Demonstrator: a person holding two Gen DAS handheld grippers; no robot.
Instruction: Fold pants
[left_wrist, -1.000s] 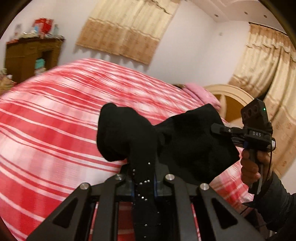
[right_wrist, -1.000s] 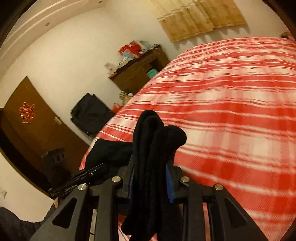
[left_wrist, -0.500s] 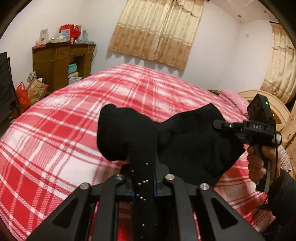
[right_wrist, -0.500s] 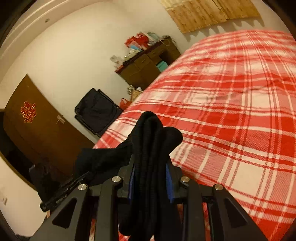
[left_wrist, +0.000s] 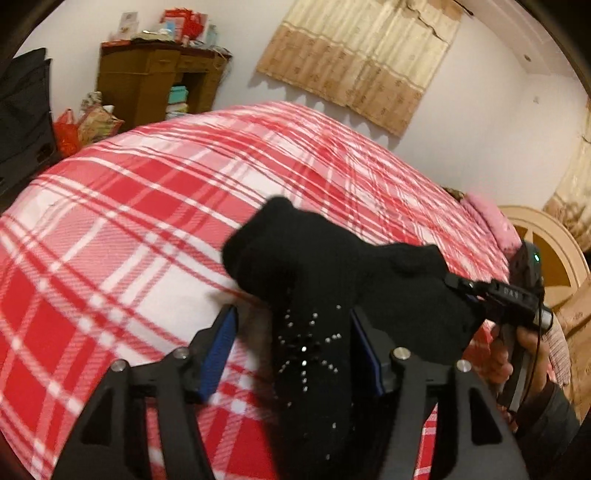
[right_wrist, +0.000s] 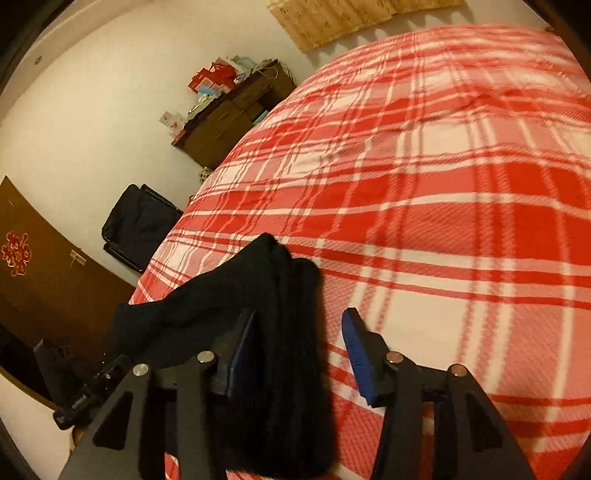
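While both sets of jaws are letting go, I read the step as dropping the folded pants onto the bed.

Left gripper (left_wrist: 291, 339): jaws opening, about half spread; the pants (left_wrist: 314, 295) hang between the pads (left_wrist: 218, 350), against the right pad and clear of the left, so I call it released, not gripped.

Right gripper (right_wrist: 299, 343): jaws opening too; the cloth's bunched edge lies against the left pad, the right pad stands apart from it.

Pants: a dark bundle with small studs, slung between the two grippers, near the bed's (left_wrist: 147, 206) near edge; whether it already rests on the cover I cannot tell.

How I'd do it: finish spreading both jaws together, then back out along the fingers so no pad drags the fold open.

Risk: cloth may snag on the pad it leans on.

Beyond: plaid cover lies flat, with the dresser (left_wrist: 147, 81) at the far wall.
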